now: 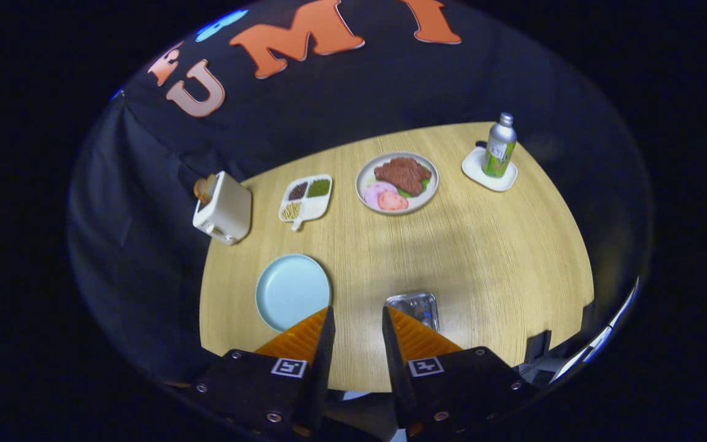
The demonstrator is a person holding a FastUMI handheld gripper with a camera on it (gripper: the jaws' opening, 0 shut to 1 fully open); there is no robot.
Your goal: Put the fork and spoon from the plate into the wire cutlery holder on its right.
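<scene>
My gripper point(357, 310) hangs high over the near part of the round wooden table point(482, 258), open, with nothing between its orange fingers point(304, 337). A light blue plate point(289, 288) lies just beyond the left fingertip, and what shows of it is plain blue. The wire cutlery holder point(413, 304) stands right of the plate, just past the right fingertip, which covers part of it. I see it from above as a shiny metal box. I cannot make out what is inside it.
Further back are a white toaster point(223, 209) with a bread slice, a divided dish of beans point(305, 197), a plate of meat and vegetables point(397, 182), and a metal bottle point(499, 146) on a white coaster point(488, 175).
</scene>
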